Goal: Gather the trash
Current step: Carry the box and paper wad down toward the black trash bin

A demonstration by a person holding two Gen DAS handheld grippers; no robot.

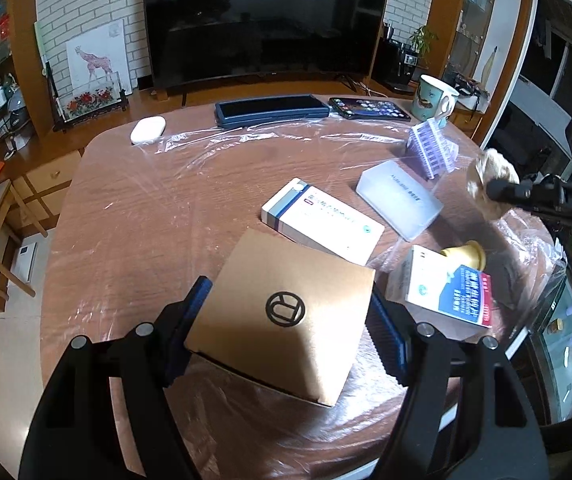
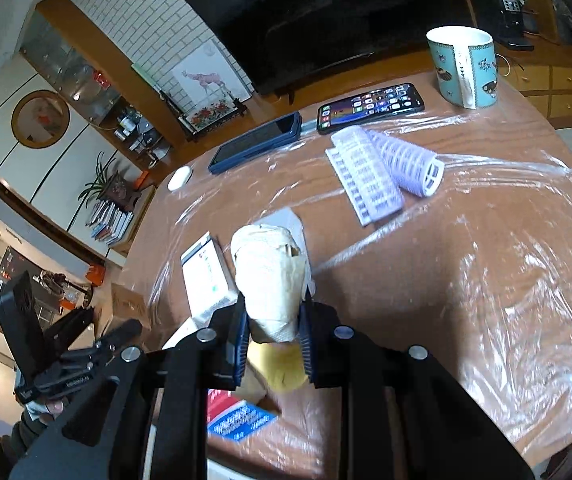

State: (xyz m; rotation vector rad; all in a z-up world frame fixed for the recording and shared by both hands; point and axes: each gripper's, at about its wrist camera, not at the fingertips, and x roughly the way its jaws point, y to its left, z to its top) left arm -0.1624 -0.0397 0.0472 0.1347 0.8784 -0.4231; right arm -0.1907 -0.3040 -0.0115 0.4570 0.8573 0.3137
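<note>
Two pieces of trash are in hand above the plastic-covered table: the left hand-held gripper pinches a cardboard box, the right hand-held gripper a crumpled paper wad; medicine boxes lie uncollected, so most of the job seemingly remains

The worktop is reddish wood under glossy, wrinkled clear plastic film. A matt brown cardboard box sits at six o'clock; the crumpled paper wad looks rough, the mug glazed ceramic.
</note>
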